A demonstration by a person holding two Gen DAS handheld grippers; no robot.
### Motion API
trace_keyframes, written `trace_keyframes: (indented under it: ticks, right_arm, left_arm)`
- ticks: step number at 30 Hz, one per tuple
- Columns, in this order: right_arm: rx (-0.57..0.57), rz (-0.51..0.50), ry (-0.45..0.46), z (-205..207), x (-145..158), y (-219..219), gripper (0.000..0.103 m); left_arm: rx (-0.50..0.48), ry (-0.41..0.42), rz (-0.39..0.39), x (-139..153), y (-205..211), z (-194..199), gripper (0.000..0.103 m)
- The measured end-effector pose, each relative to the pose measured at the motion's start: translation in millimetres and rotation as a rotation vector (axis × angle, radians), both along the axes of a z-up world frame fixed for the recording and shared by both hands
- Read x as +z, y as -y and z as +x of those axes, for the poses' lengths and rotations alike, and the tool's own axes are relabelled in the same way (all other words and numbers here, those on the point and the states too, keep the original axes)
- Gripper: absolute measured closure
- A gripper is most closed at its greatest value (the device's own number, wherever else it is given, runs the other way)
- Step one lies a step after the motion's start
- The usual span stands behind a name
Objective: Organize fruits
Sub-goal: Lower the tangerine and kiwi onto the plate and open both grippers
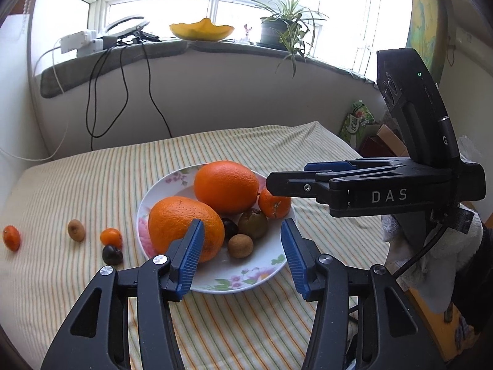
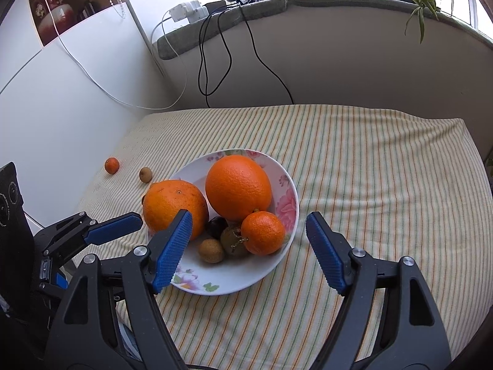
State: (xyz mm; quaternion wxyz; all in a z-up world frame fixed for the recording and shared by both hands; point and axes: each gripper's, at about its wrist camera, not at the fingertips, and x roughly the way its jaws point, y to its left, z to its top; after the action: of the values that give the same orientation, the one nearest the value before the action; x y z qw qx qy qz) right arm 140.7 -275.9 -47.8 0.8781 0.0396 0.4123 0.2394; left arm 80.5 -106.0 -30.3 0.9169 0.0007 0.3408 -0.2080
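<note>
Both claws hovering over the striped surface (image 2: 369, 160), pointed down at the floral plate (image 1: 246, 280). Left claw (image 1: 243, 259) spread apart, nothing pinched, blue pads (image 1: 188, 262) either side of the plate's near rim. Just past its left pad: a big orange (image 1: 178, 225), with a second big orange (image 1: 226, 186) right behind, plus a mandarin (image 1: 274, 205), a greenish-brown fruit (image 1: 252, 223), a dark fruit (image 1: 229, 227) and a small brown one (image 1: 240, 245) all piled on that plate. Off to the left of the left claw, still loose on the cloth: tiny orange fruit (image 1: 11, 238), brown fruit (image 1: 76, 230), another small orange one (image 1: 111, 236) touching a dark one (image 1: 112, 255). Right claw (image 2: 246, 252) wide apart too, empty, mandarin sitting just ahead between its pads.
</note>
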Motion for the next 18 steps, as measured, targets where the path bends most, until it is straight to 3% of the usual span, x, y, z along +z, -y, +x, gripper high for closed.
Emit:
trace_keyframes:
  ticks: [11,14,18]
  right_arm:
    - [-0.017,0.028,0.042,-4.6,11.6,-6.9,0.024]
    - [-0.021,0.056,0.05,-3.9,15.1,-7.4,0.024]
    - [-0.012,0.074,0.056,-2.4,18.5,-13.0,0.024]
  left_arm:
    - [0.068,0.021,-0.024,3.4,-21.9,0.6,0.052]
    - [0.108,0.04,-0.042,5.2,-32.9,0.4,0.035]
    - [0.149,0.054,-0.064,6.4,-51.9,0.7,0.034]
